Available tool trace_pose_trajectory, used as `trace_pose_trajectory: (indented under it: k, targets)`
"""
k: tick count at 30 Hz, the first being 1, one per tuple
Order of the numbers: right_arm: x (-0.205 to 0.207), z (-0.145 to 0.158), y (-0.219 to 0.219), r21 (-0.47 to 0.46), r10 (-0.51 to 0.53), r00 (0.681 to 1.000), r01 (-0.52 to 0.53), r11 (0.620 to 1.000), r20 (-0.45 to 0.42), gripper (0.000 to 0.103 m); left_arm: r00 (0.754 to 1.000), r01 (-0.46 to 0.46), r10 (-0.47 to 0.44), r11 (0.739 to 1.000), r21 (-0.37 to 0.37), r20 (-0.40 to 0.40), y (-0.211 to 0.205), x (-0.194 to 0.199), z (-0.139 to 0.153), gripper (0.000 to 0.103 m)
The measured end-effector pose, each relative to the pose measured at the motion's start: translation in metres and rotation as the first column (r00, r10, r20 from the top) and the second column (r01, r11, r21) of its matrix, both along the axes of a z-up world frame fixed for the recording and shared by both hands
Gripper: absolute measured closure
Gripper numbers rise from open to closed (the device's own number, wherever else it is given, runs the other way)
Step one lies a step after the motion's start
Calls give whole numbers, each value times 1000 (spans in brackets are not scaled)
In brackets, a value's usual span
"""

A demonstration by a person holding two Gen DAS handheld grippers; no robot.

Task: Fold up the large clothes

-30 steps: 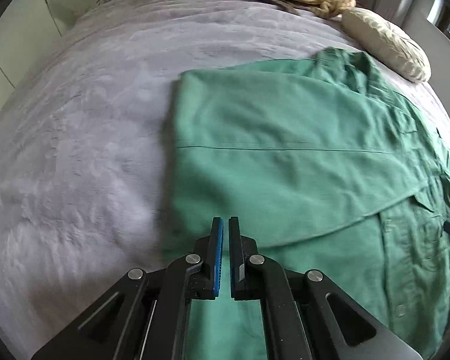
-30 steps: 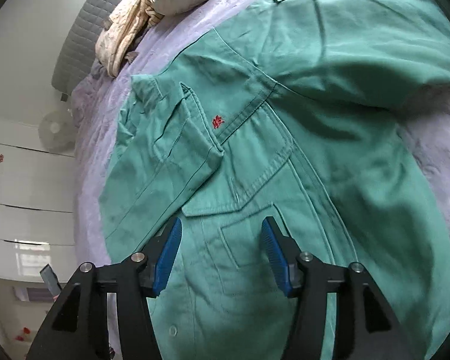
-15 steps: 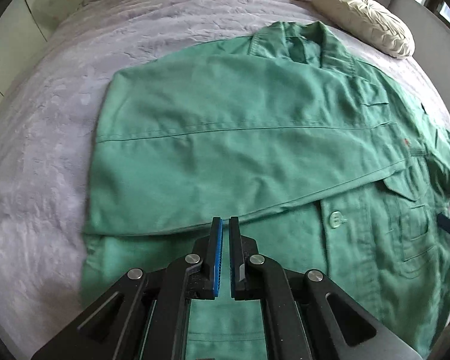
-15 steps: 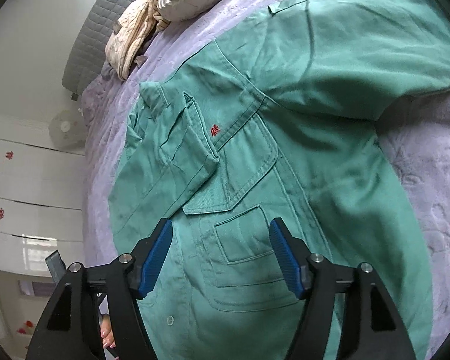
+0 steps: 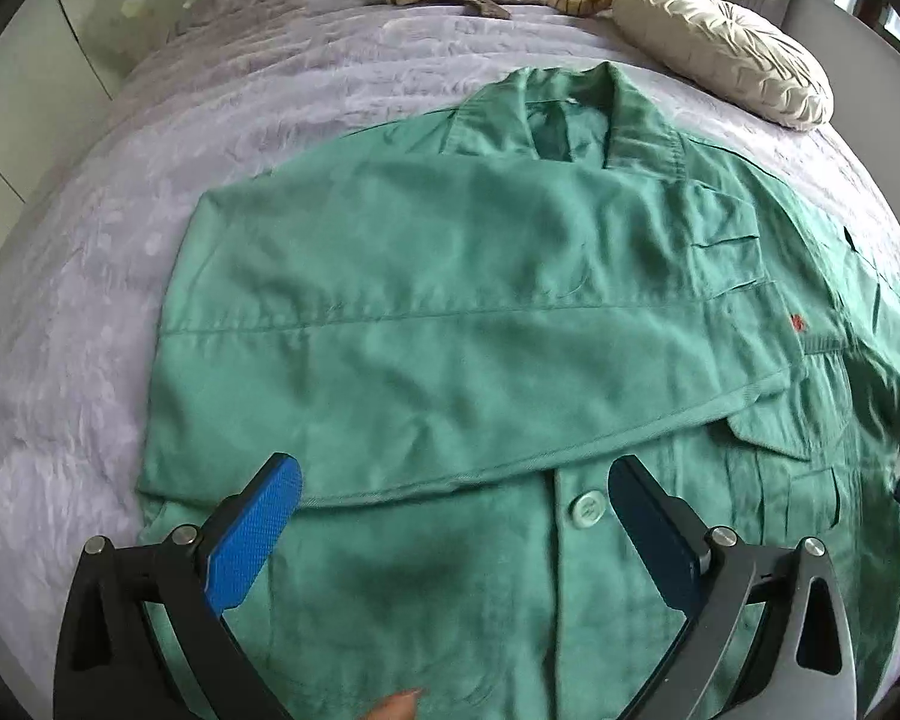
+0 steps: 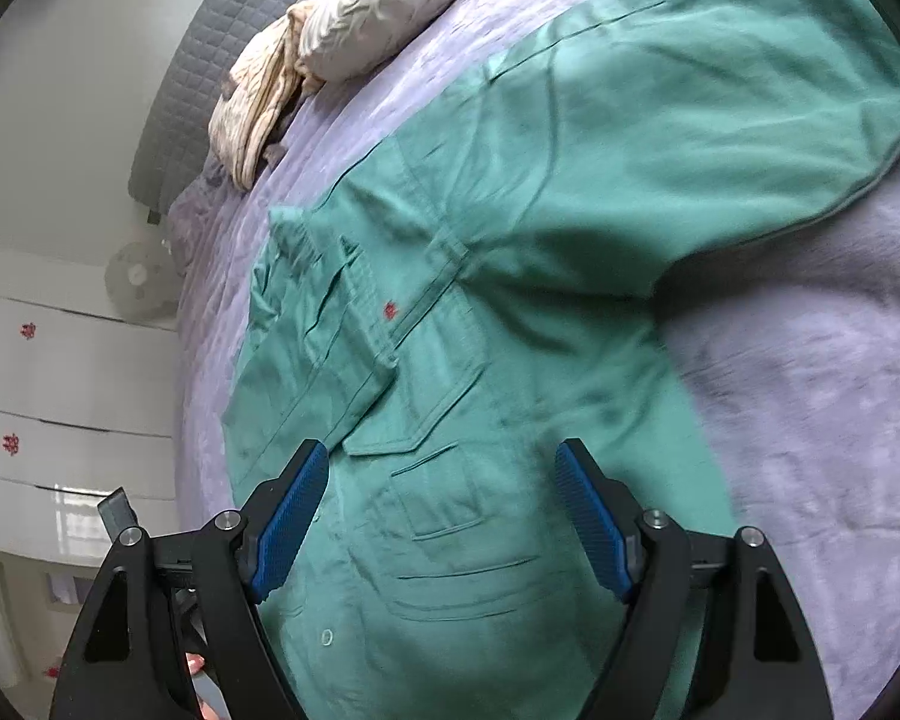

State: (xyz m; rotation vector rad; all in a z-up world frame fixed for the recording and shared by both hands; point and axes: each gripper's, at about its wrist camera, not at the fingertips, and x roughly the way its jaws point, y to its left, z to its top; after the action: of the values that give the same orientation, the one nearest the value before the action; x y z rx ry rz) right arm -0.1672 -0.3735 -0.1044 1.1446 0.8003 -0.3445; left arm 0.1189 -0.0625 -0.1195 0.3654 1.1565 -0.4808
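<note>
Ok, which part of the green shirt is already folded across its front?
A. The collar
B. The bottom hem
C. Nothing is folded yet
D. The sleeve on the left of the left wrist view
D: in the left wrist view that sleeve lies flat across the green shirt, above the button, while the other sleeve is spread out on the bedspread.

Both wrist views down onto shirt (image 5: 450, 312)
</note>
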Motion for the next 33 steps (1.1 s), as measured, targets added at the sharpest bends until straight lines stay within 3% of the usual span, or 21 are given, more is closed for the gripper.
trace_pose_trajectory:
  k: [5,9,15,20,27,33]
  targets:
    - [-33,2,-35,-8,-89,996,89,996,-1,22,997,63,-62,997,40,-38,-38,-3,-18,0]
    - [-68,4,-70,-35,-197,980,196,980,-15,22,992,117,-116,993,19,-46,-66,-14,-25,0]
    - [-130,-4,-137,-42,-384,923,383,923,-36,22,984,160,-159,987,10,-78,-112,-17,-38,0]
    - [-162,-18,-183,32,-496,868,496,868,-6,22,980,179,-177,984,9,-92,-145,-18,-48,0]
    - [-162,-20,-232,87,-545,834,538,838,84,22,974,212,-209,977,29,-86,-181,-36,-57,0]
    - [-163,-23,-250,159,-610,778,591,791,147,22,975,207,-201,976,62,-95,-192,-36,-61,0]
